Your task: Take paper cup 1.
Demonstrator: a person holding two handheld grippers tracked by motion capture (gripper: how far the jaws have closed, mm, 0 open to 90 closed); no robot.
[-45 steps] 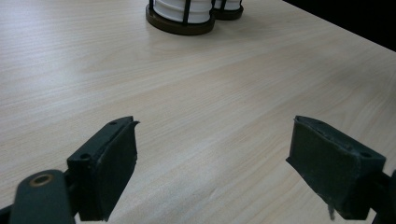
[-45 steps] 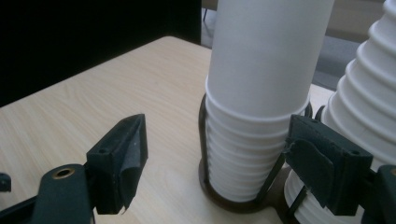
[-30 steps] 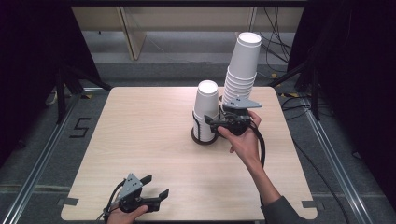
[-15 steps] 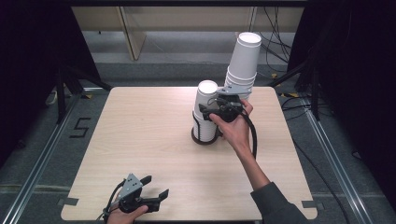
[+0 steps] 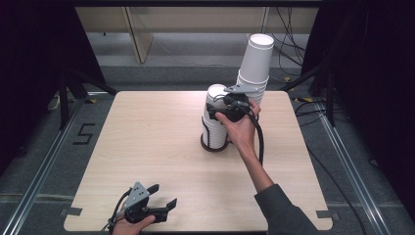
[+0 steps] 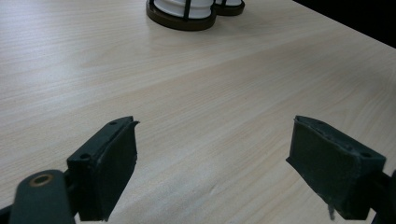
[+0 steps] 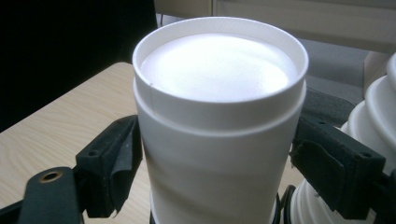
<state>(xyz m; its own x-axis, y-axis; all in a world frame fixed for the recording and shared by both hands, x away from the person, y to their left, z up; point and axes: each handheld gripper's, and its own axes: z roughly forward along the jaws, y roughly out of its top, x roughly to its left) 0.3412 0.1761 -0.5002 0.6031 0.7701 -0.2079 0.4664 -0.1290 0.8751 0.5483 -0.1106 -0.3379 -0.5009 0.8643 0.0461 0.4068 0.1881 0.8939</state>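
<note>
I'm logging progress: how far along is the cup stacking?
Done: a short stack of white foam cups and a taller leaning stack of white foam cups stand on the light wooden table. In hand: the right gripper clasps the short stack's top cup. Left: probably moving that cup; the left gripper rests open, idle.

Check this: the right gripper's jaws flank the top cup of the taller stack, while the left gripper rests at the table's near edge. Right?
One slip: the right gripper's jaws flank the top cup of the shorter stack, not the taller stack beside it, as the high view shows. The left gripper does rest at the table's near edge.
</note>
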